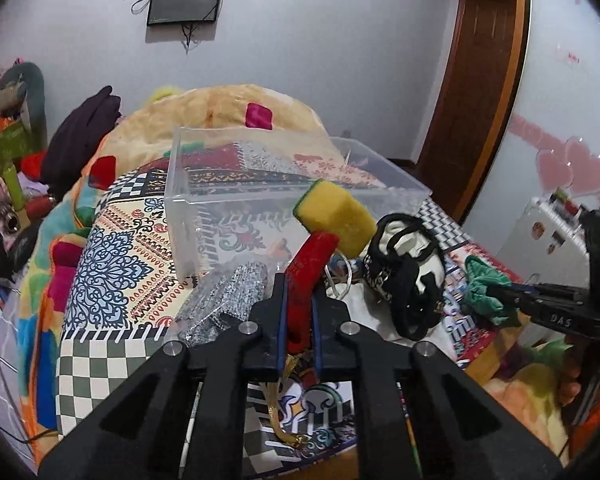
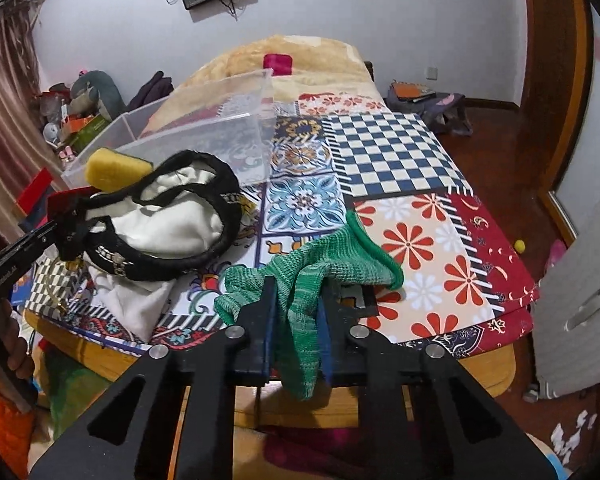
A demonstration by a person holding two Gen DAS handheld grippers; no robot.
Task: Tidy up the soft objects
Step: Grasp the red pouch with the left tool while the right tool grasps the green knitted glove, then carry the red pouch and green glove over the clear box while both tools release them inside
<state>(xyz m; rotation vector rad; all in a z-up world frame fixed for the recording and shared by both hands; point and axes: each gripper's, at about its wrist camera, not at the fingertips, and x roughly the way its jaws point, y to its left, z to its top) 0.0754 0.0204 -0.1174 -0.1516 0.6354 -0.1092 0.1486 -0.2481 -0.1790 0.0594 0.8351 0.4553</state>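
My left gripper [image 1: 298, 284] is shut on a red soft pouch [image 1: 310, 268], held above the patterned board. A yellow sponge with a green side [image 1: 334, 220] lies just beyond it, near the clear plastic box [image 1: 188, 200]. My right gripper [image 2: 298, 292] is shut on a green knitted glove [image 2: 320, 268], which drapes over the board's near edge; the glove also shows in the left wrist view [image 1: 488, 292]. A white cloth bag with black straps [image 2: 172, 216] lies left of the glove. A silver glittery pouch [image 1: 224, 296] lies left of the left gripper.
The patterned board [image 2: 400, 160] lies on a bed with a yellow blanket [image 1: 228, 108]. Clutter stands on the left [image 1: 12, 152]. A wooden door [image 1: 484, 80] is at the right, and bags [image 2: 428, 104] sit on the floor.
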